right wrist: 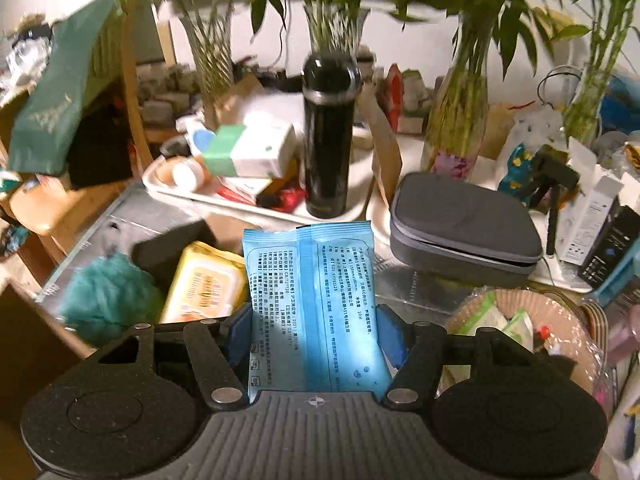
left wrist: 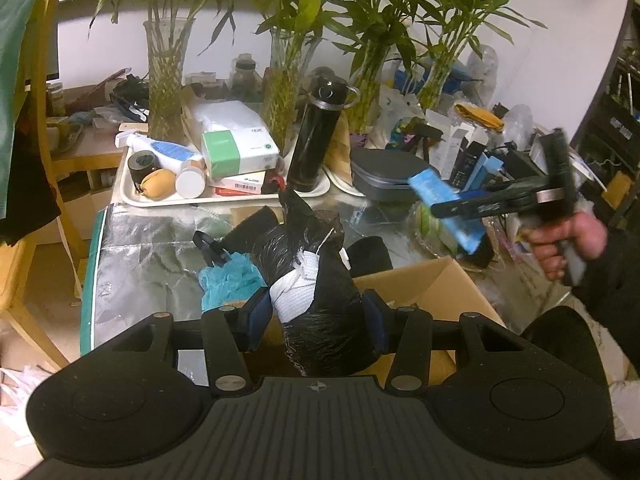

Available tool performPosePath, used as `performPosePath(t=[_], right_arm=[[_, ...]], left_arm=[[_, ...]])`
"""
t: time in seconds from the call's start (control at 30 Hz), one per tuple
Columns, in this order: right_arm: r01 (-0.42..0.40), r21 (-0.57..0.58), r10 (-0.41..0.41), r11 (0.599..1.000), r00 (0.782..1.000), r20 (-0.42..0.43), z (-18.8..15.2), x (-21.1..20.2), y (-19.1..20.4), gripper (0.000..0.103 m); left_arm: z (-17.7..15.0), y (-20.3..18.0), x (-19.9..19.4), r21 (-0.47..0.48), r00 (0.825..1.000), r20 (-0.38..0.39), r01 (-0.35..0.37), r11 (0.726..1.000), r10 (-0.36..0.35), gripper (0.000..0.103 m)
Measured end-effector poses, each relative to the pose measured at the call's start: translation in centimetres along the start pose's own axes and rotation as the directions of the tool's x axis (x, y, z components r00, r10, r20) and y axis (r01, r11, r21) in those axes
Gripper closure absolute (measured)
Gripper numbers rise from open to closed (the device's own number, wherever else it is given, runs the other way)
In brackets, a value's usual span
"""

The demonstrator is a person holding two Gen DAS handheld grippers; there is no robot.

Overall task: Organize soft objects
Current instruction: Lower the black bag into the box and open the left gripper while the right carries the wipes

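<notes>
Two grips: blue packet [right wrist: 314, 304] between right jaws, black bag [left wrist: 320, 300] between left.

Black tongs [left wrist: 316, 312] with blue pads, silver screws; dark sleeve [left wrist: 612, 280].

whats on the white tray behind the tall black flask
Beside the tall black flask the white tray holds a green-and-white box, a white spray bottle, a tan pouch and a roll of black tape. Anything directly behind the flask is hidden.
</notes>
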State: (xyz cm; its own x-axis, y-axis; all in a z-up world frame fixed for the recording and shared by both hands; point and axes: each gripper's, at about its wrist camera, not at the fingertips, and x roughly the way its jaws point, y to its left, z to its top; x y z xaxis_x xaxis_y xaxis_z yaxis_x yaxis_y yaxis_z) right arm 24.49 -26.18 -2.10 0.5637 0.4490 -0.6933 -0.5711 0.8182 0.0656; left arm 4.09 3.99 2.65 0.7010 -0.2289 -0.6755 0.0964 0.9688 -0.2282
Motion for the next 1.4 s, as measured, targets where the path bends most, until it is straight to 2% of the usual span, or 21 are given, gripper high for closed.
performPosePath(t=[0.3,0.53,1.0,1.4], right_arm=[[-0.084,0.041,0.081,0.996,0.995,0.055,-0.7,-7.1,3.4,0.036],[-0.126,0.043,0.123,0.991,0.99,0.068,-2.2,-10.3,6.2,0.036],[-0.165,0.085,0.168,0.983,0.985,-0.033,-6.6,-8.9,9.3,0.036],[-0.153,0.112,0.163,0.982,0.983,-0.08,-7.0,-7.4,10.2,0.036]], left_arm=[[-0.2,-1.1,-1.4,0.014,1.0,0.0,-0.02,1.0,0.02,0.055],[-0.2,-1.9,-2.0,0.02,1.0,-0.011,-0.024,1.0,0.025,0.055],[-2.7,-2.2,1.2,-0.002,0.988,-0.156,-0.008,1.0,0.008,0.055],[-3.4,-1.9,2.4,-0.043,0.975,-0.218,-0.045,0.998,0.035,0.055]])
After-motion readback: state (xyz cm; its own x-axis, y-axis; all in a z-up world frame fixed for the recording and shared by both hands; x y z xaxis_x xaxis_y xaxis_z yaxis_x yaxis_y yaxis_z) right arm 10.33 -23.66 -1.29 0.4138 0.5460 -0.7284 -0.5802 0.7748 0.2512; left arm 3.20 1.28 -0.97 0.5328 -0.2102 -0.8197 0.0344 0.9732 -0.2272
